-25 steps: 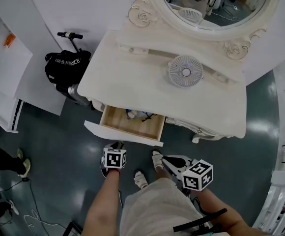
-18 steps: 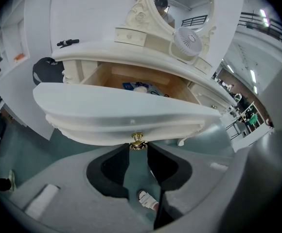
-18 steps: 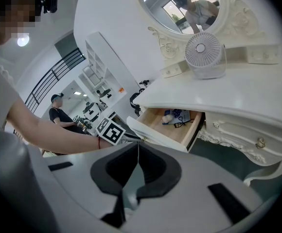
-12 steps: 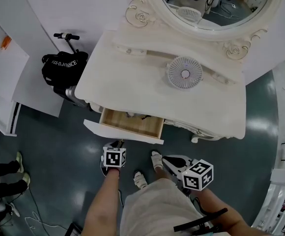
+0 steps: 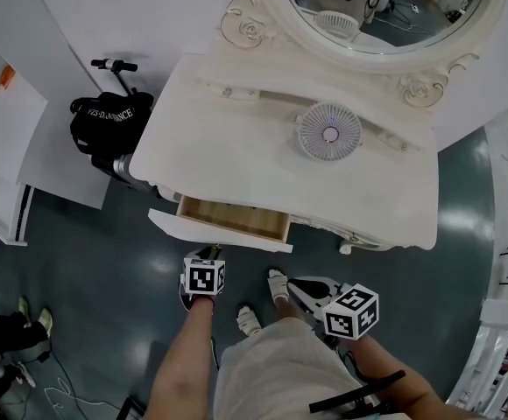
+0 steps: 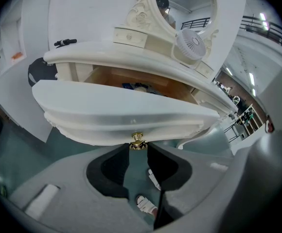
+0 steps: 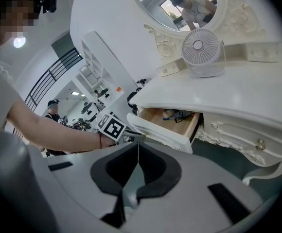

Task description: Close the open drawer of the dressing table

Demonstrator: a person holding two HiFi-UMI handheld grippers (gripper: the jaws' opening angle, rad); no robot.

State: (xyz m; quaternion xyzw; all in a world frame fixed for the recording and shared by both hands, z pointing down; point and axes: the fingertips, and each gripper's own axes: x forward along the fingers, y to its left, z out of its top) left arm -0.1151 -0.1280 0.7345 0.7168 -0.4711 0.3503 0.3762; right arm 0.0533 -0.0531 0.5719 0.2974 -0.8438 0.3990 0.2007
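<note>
My left gripper [image 6: 137, 146] has its jaws closed on the brass knob [image 6: 137, 140] of the drawer [image 6: 116, 108], which stands partly out under the worktop [image 5: 263, 160]. My right gripper [image 7: 137, 144] has its jaws shut and empty. If I push off-centre, the drawer may jam askew, or the knob may slip out.

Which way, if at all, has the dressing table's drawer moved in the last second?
Yes: the drawer has slid inward under the dressing table top; less of its wooden inside shows past the edge.

Head view steeply overhead; gripper views low, near, sharing open drawer [image 6: 126, 108] [image 7: 166, 130].
</note>
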